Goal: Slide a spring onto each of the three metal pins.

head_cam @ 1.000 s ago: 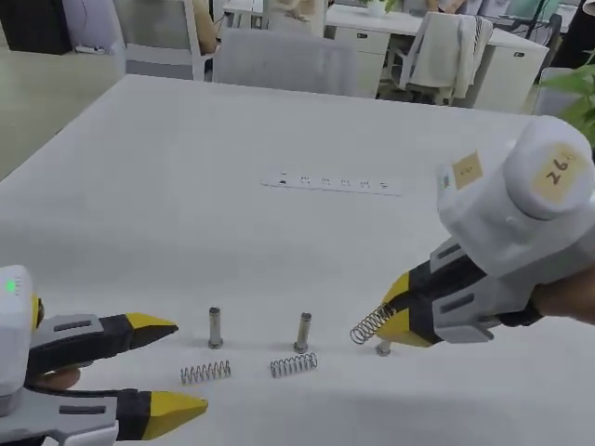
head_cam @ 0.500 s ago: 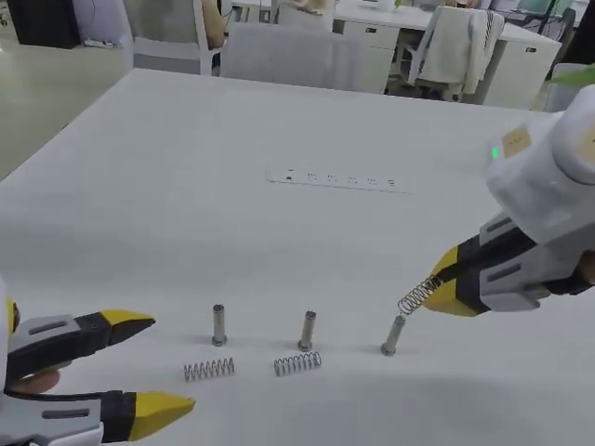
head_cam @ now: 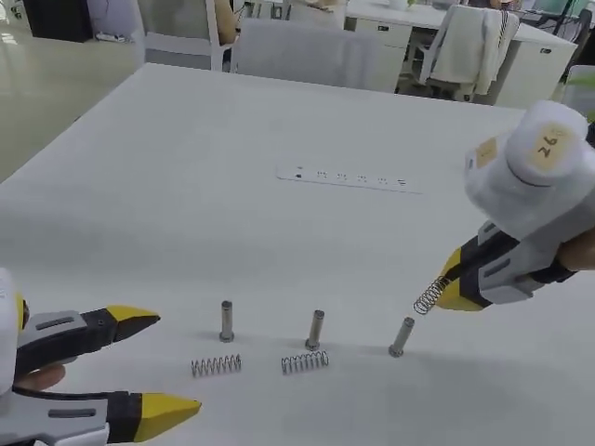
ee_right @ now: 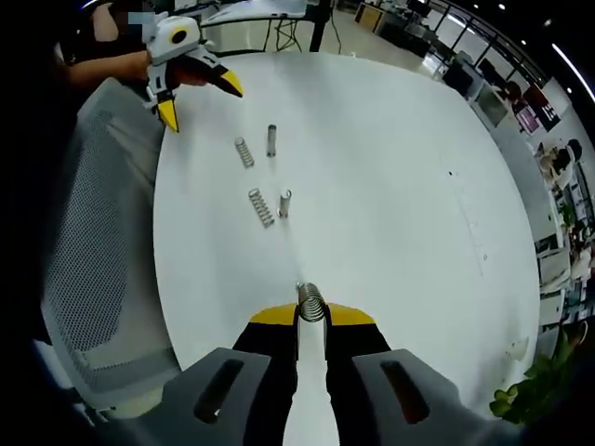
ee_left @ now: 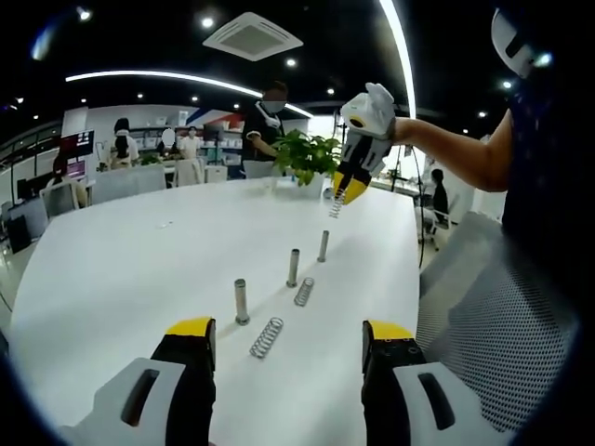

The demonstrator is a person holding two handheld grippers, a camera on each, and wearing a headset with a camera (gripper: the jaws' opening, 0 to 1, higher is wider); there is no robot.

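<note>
Held spring (head_cam: 429, 295): clamped by its upper end at the jaw tips of the right gripper (head_cam: 444, 295); hangs aslant, free end lowest, just above and right of the right pin (head_cam: 402, 336); whether it touches the pin top cannot be told
Pins: right pin, middle pin (head_cam: 315, 330) and left pin (head_cam: 226, 321) stand on end in a row on the white table (head_cam: 232, 214), all three bare
Loose springs: first loose spring (head_cam: 216, 365) lies flat just in front of the left pin; second loose spring (head_cam: 305, 361) lies flat just in front of the middle pin; each is apart from its pin
Right gripper: enters from the right, raised off the table, nose pitched down and to the left toward the right pin; jaws drawn together on the held spring, whose coil end stands between the yellow tips in the right gripper view (ee_right: 310, 302); a hand (head_cam: 581, 251) grips it at the rear
Left gripper (head_cam: 178, 362): low at the near left edge, held about level, pointing right along the row of pins; jaws spread wide apart; the first loose spring lies just beyond the tips; in the left gripper view the pins recede in line ahead, left pin (ee_left: 241, 301) nearest
Surroundings: a power strip (head_cam: 349, 179) lies farther back on the table, well apart from the pins
</note>
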